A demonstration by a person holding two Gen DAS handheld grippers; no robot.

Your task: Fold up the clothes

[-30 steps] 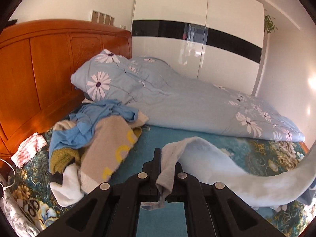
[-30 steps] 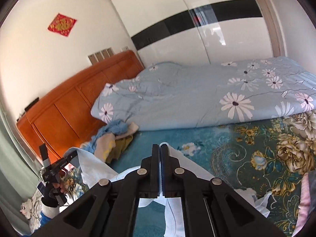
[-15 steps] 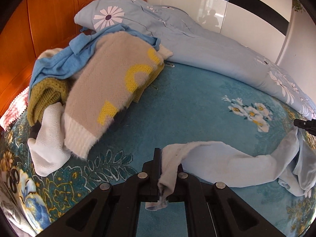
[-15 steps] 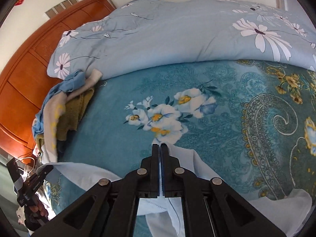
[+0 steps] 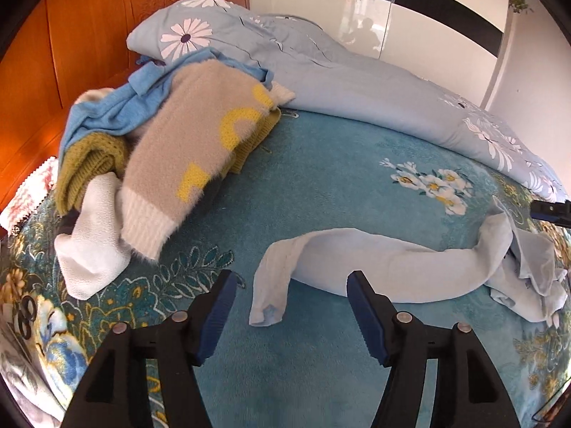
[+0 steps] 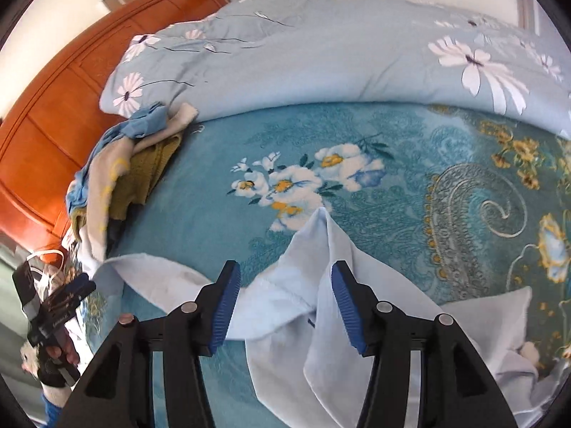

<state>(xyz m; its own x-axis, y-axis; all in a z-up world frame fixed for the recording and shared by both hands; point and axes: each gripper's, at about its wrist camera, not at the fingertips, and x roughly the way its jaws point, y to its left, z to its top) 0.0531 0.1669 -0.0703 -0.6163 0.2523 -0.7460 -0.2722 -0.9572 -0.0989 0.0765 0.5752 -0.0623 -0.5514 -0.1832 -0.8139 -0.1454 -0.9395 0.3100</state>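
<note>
Now your 2 grippers, left (image 5: 289,315) and right (image 6: 283,306), are opening with nothing pinched, because the pale blue garment (image 5: 385,265) already lies on the bed cover (image 5: 321,178) for folding.

We see a shirt (image 5: 392,267) lying on the bed (image 5: 339,185), clothes pile (image 5: 171,149) to its left by the headboard (image 5: 89,35), duvet (image 5: 357,82) behind both, along the bed's far side.

A home bedroom: wooden headboard (image 5: 107,35), floral duvet (image 6: 321,57), wardrobe (image 5: 410,18).
</note>
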